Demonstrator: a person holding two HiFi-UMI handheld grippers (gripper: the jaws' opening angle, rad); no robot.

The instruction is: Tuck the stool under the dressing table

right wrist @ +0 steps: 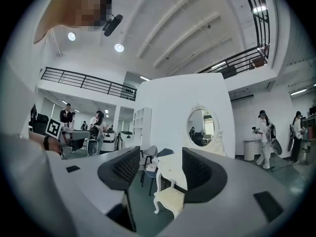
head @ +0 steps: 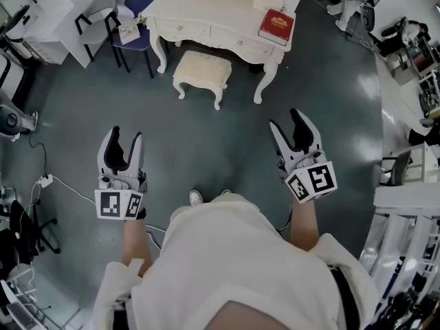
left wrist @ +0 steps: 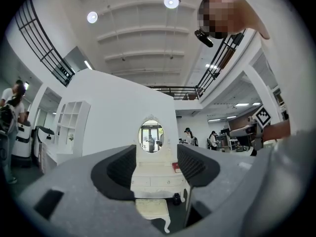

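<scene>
the stool [head: 201, 71] stands on the dark floor [head: 206, 150] just in front of the white bench [head: 199, 9], between its front legs and mostly outside it. a red book [head: 276, 26] lies on the bench corner. the left gripper [head: 127, 135] and the right gripper [head: 284, 119] are well apart from the stool. the fingers of both are spread and hold nothing.

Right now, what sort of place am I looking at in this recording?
Probably a large open lab or studio hall with a staged bedroom corner, not a home: the dressing table and stool sit before a freestanding white partition, and a railed mezzanine runs overhead.
</scene>
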